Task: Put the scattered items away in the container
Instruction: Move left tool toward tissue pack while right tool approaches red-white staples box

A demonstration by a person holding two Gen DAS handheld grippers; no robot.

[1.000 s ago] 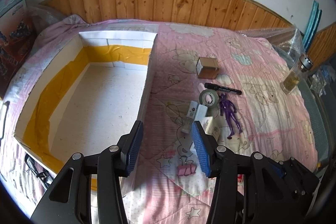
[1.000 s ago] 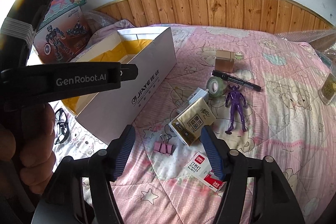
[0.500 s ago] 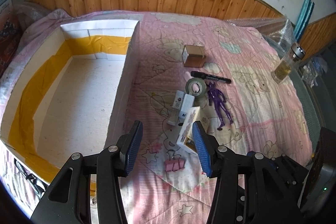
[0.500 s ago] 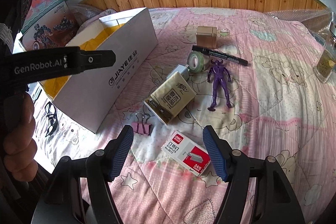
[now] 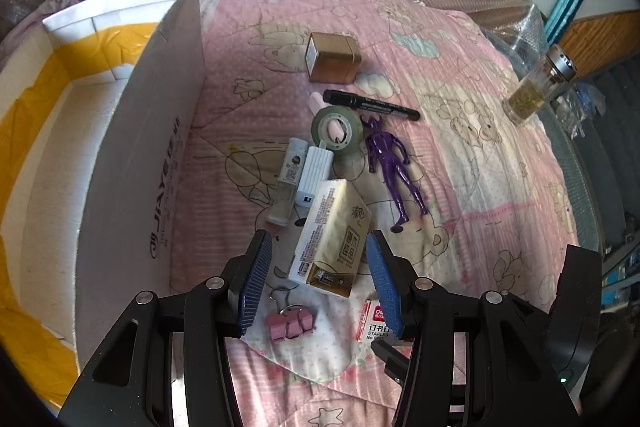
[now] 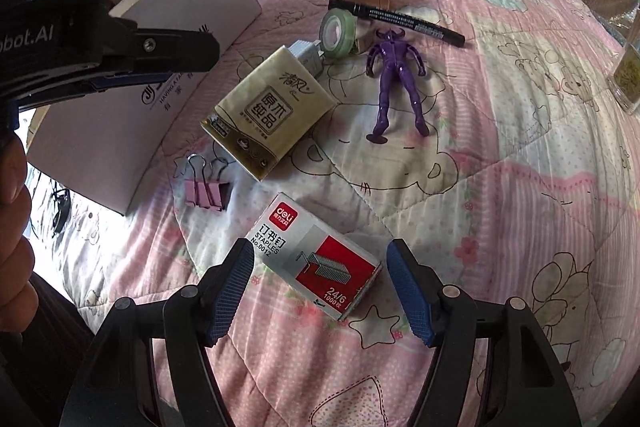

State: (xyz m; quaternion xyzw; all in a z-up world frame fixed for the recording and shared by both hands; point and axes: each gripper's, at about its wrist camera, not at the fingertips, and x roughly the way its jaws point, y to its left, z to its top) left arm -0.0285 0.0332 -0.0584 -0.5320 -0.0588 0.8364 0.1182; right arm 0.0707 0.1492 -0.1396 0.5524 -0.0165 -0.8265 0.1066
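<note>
Left gripper: fingers wide apart, holding nothing, poised over the tissue pack on the bed. Right gripper: fingers spread wide, empty, flanking the staples box. White container to the left; pink binder clips, purple figure, tape roll, marker scattered beside it on the bed.

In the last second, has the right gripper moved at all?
Yes. The right gripper has come down and forward toward the staple box, which now sits between its open fingers; the white box has slid up and left in its view.
</note>
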